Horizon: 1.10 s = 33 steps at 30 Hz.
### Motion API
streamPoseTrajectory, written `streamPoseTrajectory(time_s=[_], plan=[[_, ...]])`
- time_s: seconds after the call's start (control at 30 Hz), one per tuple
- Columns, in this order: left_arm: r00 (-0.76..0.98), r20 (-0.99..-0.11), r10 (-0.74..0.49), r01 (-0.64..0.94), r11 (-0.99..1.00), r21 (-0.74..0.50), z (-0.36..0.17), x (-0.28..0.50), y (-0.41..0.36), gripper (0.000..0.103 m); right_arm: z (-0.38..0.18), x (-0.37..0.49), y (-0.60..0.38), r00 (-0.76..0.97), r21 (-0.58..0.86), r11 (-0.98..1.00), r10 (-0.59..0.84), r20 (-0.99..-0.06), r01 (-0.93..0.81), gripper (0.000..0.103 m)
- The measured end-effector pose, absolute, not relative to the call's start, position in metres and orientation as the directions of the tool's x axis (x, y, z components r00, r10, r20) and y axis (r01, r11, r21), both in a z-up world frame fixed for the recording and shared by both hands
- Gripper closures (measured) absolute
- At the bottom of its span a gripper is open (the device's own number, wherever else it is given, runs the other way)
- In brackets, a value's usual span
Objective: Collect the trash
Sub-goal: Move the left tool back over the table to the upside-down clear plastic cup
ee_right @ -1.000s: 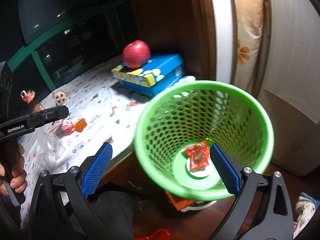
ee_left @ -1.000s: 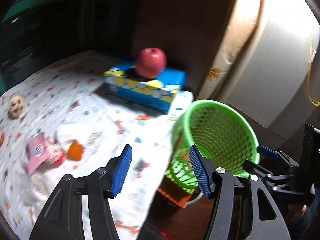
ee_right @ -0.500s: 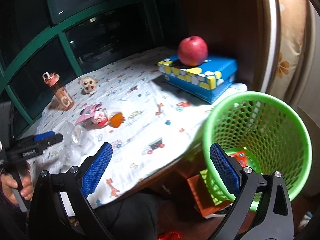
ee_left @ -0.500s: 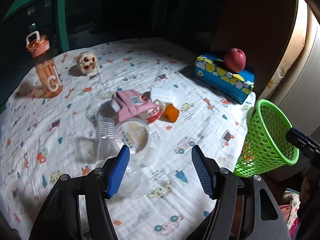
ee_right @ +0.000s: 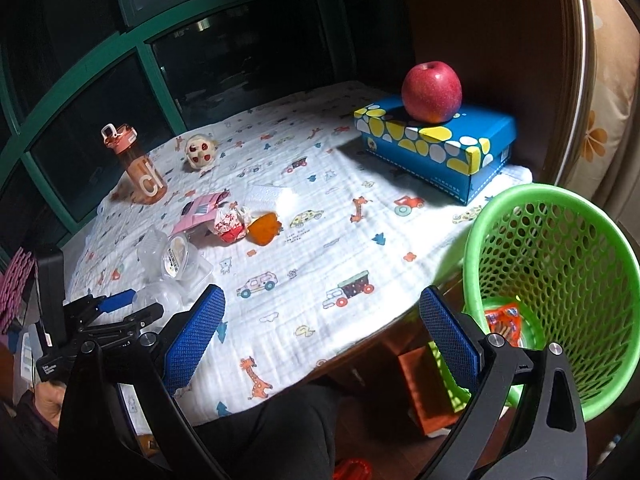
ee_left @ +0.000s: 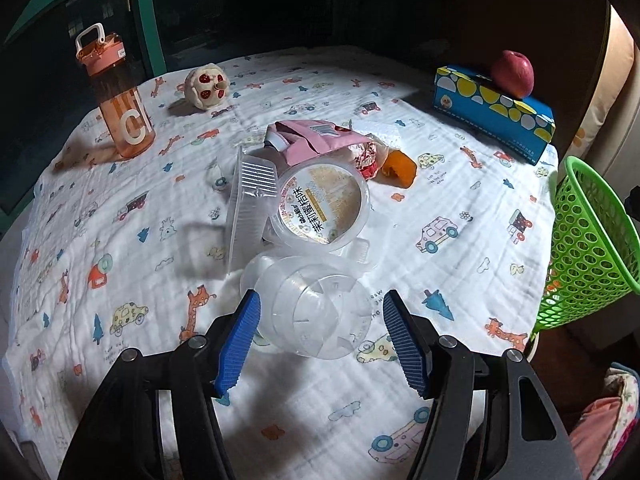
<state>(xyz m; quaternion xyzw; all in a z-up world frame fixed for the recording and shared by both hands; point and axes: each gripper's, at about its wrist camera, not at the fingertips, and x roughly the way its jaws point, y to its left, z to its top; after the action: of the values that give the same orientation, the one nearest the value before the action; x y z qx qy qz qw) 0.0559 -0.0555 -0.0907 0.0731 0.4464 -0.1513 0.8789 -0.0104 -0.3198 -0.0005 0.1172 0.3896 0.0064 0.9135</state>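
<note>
I see hard light pooling on the white printed tablecloth [ee_left: 400, 240]; far background is dark, edges bend and vignette.

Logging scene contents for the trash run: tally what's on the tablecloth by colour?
Clear plastic: 3, cup, lidded tub, tray
Pink: 2, bottle, packet
Red: 2, apple, wrapper
Orange: 1, scrap
Blue: 1, box
Cream: 1, toy
White: 1, tissue
Total: 11
</note>
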Motion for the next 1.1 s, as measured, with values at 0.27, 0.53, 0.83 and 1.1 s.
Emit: streamPoseTrajectory(time_s=[0.27, 0.53, 0.83, 1.1], plan=[[0.57, -0.795, -0.208, 0.333, 0.943, -0.008, -0.09, 0.052, -0.052, 0.049, -0.007, -0.005, -0.309, 0.68, 0.216, 0.975, 0.121, -0.723, 0.057, 0.006], [0.589, -0.764, -0.264, 0.323, 0.943, -0.077, -0.064, 0.042, -0.027, 0.051, -0.009, 0.008, -0.287, 0.667, 0.216, 0.976, 0.16, -0.727, 0.001, 0.006], [0.637, -0.724, -0.265, 0.259, 0.958, -0.123, -0.032, 0.041, 0.019, 0.052, -0.016, 0.032, -0.245, 0.642, 0.196, 0.975, 0.217, -0.735, -0.104, 0.006], [0.657, -0.71, -0.254, 0.2, 0.967, -0.16, -0.023, 0.043, 0.053, 0.052, -0.029, 0.061, -0.201, 0.606, 0.168, 0.967, 0.251, -0.755, -0.192, 0.008]])
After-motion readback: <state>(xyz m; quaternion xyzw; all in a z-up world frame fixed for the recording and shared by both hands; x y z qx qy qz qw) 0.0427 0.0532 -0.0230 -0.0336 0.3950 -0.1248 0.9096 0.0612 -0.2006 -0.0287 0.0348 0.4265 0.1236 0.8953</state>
